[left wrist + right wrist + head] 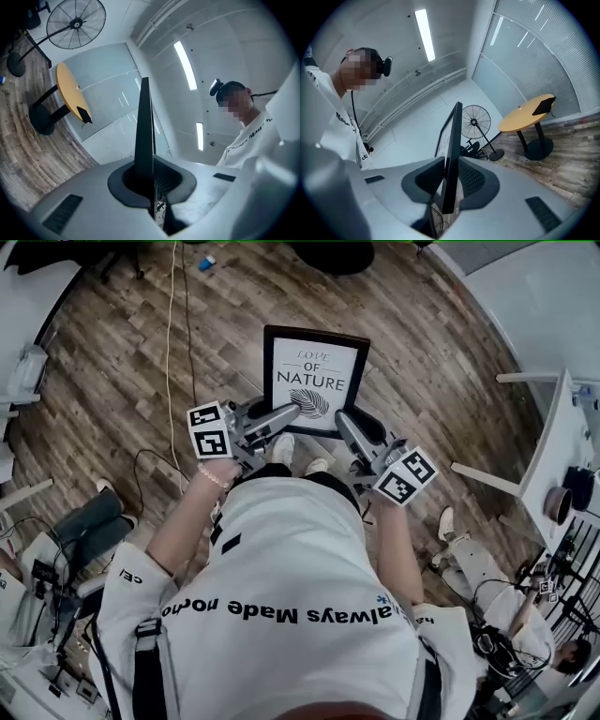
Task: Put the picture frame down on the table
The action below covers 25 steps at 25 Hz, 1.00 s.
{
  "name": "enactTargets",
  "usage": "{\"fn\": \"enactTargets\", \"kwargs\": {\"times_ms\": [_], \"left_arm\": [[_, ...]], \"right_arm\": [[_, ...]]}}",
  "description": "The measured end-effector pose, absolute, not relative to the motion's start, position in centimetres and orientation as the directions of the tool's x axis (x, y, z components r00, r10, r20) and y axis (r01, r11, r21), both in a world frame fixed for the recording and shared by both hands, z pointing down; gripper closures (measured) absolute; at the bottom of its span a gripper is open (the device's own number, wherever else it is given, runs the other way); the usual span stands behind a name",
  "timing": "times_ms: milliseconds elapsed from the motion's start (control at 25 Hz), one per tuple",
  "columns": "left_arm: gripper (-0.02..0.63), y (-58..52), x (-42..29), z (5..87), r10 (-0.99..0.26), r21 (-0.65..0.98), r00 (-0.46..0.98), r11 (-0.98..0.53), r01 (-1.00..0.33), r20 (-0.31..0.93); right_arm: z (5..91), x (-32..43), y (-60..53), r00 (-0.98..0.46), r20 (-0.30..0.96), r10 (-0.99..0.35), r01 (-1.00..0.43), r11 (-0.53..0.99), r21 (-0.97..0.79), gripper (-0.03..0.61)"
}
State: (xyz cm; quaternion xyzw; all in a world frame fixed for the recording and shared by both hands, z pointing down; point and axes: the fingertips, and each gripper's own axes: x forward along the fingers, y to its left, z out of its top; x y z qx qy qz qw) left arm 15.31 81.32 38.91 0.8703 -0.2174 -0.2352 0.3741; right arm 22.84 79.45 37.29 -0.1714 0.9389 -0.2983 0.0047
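Black frame (pixel 315 381) btwn both hand-held grippers (pixel 296 412) (pixel 340 419)

Tally of what shows
One picture frame (pixel 315 381); two tools, the left tool (pixel 289 414) and the right tool (pixel 345 424); two marker cubes (pixel 211 430), one per tool; one standing fan (pixel 76 23); one round yellow counter (pixel 524 120); two ceiling light strips (pixel 185 65).

White black-lettered T-shirt (pixel 281 559), dark straps (pixel 148 671), perhaps a bracelet (pixel 214 477); left gripper (pixel 292 412) and right gripper (pixel 343 420) are grey.
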Motion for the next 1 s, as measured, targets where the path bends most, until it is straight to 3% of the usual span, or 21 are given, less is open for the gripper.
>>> {"fn": "enactTargets", "kwargs": {"times_ms": [720,1000], "left_arm": [[0.581,78.8,15.5,40.3,-0.538,0.738,0.819,-0.632,-0.235,-0.2],[0.581,65.3,15.2,39.4,-0.573,0.783,0.806,-0.566,-0.258,-0.149]], "right_arm": [[39.1,23.2,77.2,-0.933,0.05,-0.357,-0.322,0.761,-0.563,0.476],[38.4,22.9,63.4,-0.94,0.07,-0.334,-0.303,0.722,-0.622,0.476]]}}
